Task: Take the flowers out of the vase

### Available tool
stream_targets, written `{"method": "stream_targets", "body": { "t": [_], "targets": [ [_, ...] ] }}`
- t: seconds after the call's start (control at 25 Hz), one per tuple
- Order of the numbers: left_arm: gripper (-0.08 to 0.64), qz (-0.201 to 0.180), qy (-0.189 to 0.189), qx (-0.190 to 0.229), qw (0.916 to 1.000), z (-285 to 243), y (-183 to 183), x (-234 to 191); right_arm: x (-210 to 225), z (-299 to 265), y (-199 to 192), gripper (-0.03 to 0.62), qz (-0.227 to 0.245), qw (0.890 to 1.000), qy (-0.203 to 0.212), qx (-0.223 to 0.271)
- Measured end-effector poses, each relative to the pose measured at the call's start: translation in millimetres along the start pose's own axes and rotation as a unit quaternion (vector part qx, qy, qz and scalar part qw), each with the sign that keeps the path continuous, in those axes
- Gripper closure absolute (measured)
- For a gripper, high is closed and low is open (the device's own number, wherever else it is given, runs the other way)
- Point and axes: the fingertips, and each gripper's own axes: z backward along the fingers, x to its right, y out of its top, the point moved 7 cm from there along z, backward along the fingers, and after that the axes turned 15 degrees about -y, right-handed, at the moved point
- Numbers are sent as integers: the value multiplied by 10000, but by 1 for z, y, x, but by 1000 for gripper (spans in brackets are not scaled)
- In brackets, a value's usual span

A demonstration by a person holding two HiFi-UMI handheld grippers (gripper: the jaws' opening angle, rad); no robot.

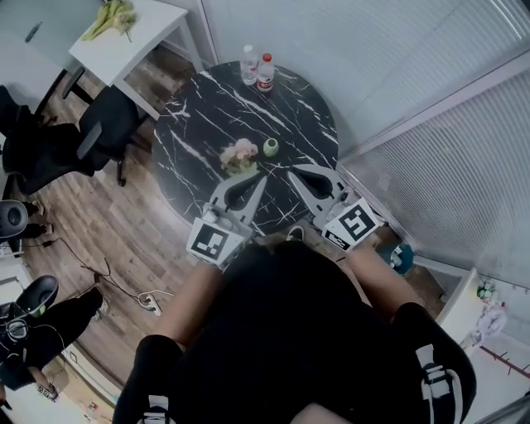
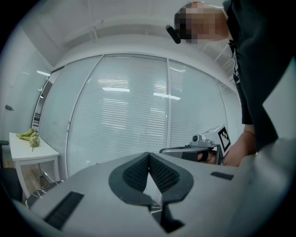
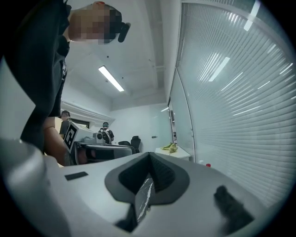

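Left tool (image 1: 262, 175) and right tool (image 1: 291, 173) clenched empty; labels on bottles (image 1: 265, 74) unreadable.

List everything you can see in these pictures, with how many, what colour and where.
table: one, round, black marble with white veins, middle of the head view
flowers: one bunch, pink, near the table's middle
vase: one, small, green, just right of the flowers
bottles: two, clear, one with a red cap, at the table's far edge
side table: one, white, upper left
plant stems: one bunch, yellow-green, on the side table
chairs: at least two, black, left of the table
power strip: one, white, on the wood floor
left gripper: one, grey, fingers shut and empty, over the table's near edge
right gripper: one, grey, fingers shut and empty, beside the left one
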Motion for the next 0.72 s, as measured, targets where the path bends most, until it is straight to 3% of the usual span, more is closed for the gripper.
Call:
{"method": "stream_targets", "body": {
  "t": [0.72],
  "targets": [
    [548,42,16,-62,10000,-2,-3,6,-1,5,-6,574,-120,9999,-2,-49]
  ]
}}
